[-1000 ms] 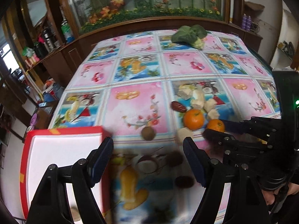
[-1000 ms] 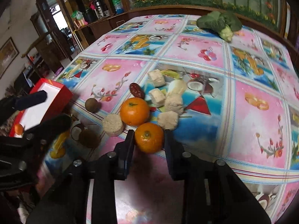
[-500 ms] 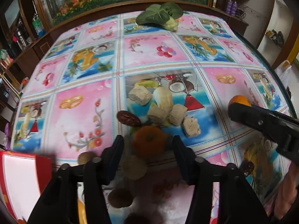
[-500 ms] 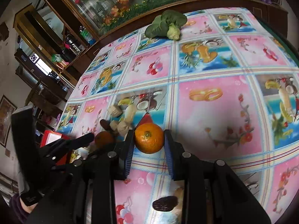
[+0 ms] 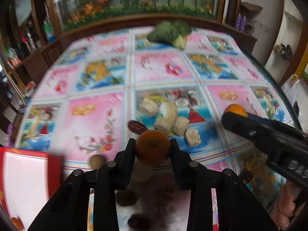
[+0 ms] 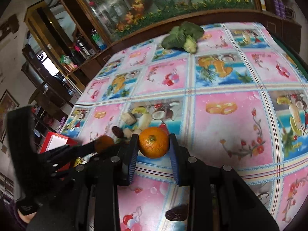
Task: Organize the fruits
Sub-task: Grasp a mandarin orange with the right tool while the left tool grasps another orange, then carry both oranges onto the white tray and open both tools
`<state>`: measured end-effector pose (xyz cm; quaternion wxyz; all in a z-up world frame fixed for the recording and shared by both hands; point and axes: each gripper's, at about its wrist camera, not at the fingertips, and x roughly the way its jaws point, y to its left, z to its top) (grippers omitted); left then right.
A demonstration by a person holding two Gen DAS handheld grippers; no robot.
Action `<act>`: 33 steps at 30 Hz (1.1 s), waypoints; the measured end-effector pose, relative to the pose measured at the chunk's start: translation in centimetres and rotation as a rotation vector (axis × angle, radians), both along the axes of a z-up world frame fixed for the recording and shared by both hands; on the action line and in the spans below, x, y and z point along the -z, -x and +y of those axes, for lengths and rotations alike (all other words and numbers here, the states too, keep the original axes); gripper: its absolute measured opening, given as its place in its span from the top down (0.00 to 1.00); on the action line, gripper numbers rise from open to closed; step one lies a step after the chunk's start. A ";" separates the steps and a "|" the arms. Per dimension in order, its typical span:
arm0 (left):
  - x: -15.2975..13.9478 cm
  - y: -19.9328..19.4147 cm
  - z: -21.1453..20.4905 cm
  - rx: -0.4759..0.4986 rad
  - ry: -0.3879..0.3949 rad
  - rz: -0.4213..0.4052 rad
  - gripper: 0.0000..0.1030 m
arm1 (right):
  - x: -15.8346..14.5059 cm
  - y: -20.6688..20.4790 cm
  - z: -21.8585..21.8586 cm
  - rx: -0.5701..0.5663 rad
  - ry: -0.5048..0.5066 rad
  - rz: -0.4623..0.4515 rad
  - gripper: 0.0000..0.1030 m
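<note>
My left gripper (image 5: 152,150) is shut on an orange (image 5: 152,147), held a little above the patterned tablecloth. My right gripper (image 6: 153,142) is shut on a second orange (image 6: 153,142), lifted off to the right. That second orange (image 5: 234,110) also shows in the left wrist view behind the right gripper's finger. The left-hand orange (image 6: 104,143) appears at the left of the right wrist view. A dark red date (image 5: 137,127) and several pale food chunks (image 5: 165,119) lie just beyond the left gripper. A small brown round fruit (image 5: 97,161) sits to its left.
A red-rimmed white box (image 5: 23,181) stands at the near left table corner. A leafy green vegetable (image 5: 171,31) lies at the far edge. More dates (image 6: 177,214) and brown fruits (image 5: 126,198) lie near the front edge. Wooden cabinets surround the table.
The left gripper went from open to closed around the orange and raised it. The right gripper, holding its orange throughout, carried it rightward and up, away from the pile.
</note>
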<state>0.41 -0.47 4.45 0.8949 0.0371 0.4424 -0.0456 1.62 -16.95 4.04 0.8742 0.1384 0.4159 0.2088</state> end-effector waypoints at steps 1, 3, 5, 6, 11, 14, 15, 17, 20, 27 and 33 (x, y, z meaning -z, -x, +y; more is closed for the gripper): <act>-0.6 0.6 0.2 -0.011 -0.009 -0.026 0.66 | -0.2 0.2 0.2 -0.005 0.002 -0.019 0.68; -1.7 1.9 0.9 -0.039 -0.030 -0.074 0.66 | -0.4 0.7 0.7 -0.015 0.011 -0.060 0.68; -2.6 3.2 1.8 -0.069 -0.053 -0.118 0.66 | -0.6 1.0 1.1 -0.025 0.014 -0.090 0.68; -2.9 3.7 2.2 -0.082 -0.063 -0.133 0.66 | -0.7 1.2 1.3 -0.030 0.017 -0.109 0.68; -4.3 6.6 5.1 -0.152 -0.086 -0.190 0.66 | -0.7 1.8 2.2 -0.033 0.043 -0.161 0.68; -4.6 8.0 6.8 -0.189 -0.106 -0.213 0.66 | -0.4 2.0 3.0 -0.024 0.061 -0.159 0.68; -4.7 8.5 7.4 -0.202 -0.107 -0.217 0.66 | -0.3 2.1 3.3 -0.024 0.060 -0.154 0.68; -4.6 9.3 8.5 -0.225 -0.108 -0.219 0.66 | -0.3 2.6 4.3 -0.041 0.047 -0.144 0.68; -4.3 10.3 10.5 -0.262 -0.106 -0.219 0.66 | -0.6 3.7 6.4 -0.066 0.020 -0.151 0.68; -3.9 12.6 14.9 -0.370 -0.132 -0.233 0.66 | -1.4 6.3 13.9 -0.212 -0.037 -0.151 0.68; -3.6 14.1 18.0 -0.447 -0.158 -0.247 0.66 | -2.2 8.0 19.7 -0.324 -0.021 -0.151 0.68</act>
